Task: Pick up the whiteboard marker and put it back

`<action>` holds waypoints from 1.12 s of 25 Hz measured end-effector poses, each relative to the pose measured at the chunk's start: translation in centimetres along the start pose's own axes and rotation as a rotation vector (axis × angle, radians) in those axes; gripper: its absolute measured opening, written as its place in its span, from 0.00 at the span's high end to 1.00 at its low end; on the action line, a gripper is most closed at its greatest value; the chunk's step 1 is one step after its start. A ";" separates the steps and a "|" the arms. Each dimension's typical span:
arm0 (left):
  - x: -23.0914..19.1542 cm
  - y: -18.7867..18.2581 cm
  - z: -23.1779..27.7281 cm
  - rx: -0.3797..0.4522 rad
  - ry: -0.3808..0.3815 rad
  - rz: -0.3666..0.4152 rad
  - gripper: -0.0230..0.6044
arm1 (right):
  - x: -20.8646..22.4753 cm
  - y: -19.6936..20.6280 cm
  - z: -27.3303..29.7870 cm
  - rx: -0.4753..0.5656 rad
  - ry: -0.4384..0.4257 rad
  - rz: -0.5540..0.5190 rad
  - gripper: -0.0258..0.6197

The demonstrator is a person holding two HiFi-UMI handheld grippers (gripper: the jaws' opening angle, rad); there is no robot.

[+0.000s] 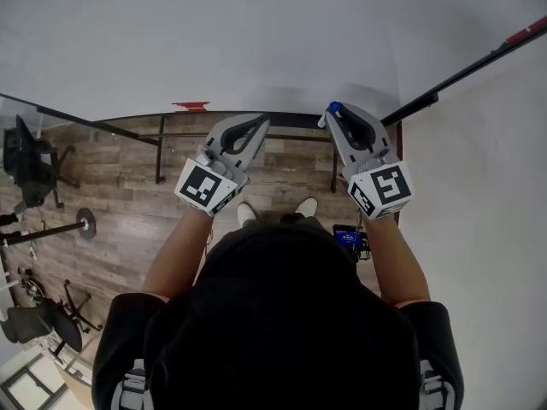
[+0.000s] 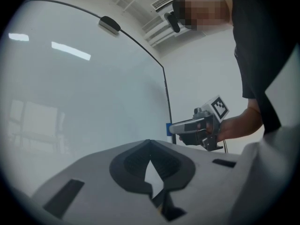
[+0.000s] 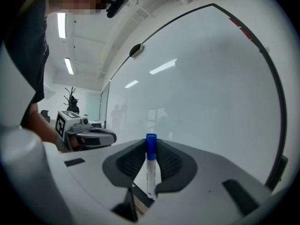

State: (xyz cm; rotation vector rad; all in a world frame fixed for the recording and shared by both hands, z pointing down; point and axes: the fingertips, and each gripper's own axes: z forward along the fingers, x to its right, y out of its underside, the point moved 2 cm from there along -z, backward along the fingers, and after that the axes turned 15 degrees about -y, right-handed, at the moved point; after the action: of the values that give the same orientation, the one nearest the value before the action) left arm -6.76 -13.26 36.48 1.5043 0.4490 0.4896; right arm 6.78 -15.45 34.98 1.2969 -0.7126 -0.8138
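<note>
The right hand-held gripper [image 3: 150, 149] was clamped on the marker [image 3: 150, 170], which stood upright between its pads with the blue cap [image 3: 151, 140] at the jaw tips, held up close in front of the whiteboard [image 3: 211, 78]. The left hand-held gripper [image 2: 150, 143] was level beside it and apart from it. Its jaws were closed tip to tip with nothing between them, also facing the whiteboard.

Noting whiteboard [image 3: 211, 88] glossy and smooth, mirroring ceiling lights. Seeing matt grey plastic on right gripper [image 3: 151, 144], ribbed black rubbery pads [image 3: 171, 161]. Reading whiteboard marker [image 3: 150, 177] as smooth white plastic, blue plastic cap. Logging matt wood-grain plank floor [image 1: 128, 178].
</note>
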 end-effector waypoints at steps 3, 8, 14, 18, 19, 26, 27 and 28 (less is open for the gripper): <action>-0.7 -1.3 -1.3 0.010 -0.011 0.010 0.96 | -2.2 -1.1 1.2 0.002 -0.080 0.000 0.86; -1.6 -1.5 -3.4 0.008 -0.035 0.029 0.96 | -5.0 -1.3 2.6 0.003 -0.157 0.005 0.86; -1.7 -1.0 -5.6 0.018 -0.054 0.027 0.96 | -8.2 -0.2 3.7 0.013 -0.242 -0.004 0.86; -1.5 -0.7 -6.7 0.022 -0.048 0.014 0.96 | -9.8 0.2 4.2 0.016 -0.256 -0.004 0.86; -1.4 -0.7 -6.8 0.020 -0.046 0.010 0.96 | -10.1 0.3 4.2 0.017 -0.259 -0.003 0.86; -0.8 -0.1 -7.3 0.012 -0.030 -0.018 0.96 | -11.3 0.7 4.4 0.014 -0.273 0.001 0.86; -0.8 0.0 -7.2 0.011 -0.027 -0.021 0.96 | -11.5 0.6 4.5 0.014 -0.274 0.002 0.86; -0.8 0.0 -7.2 0.010 -0.024 -0.022 0.96 | -11.5 0.6 4.5 0.014 -0.274 0.002 0.86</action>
State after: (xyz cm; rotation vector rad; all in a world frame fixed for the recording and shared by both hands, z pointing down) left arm -11.45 -7.76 36.31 1.5113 0.4494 0.4521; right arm -3.15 -8.14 36.12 1.2086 -0.9378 -0.9974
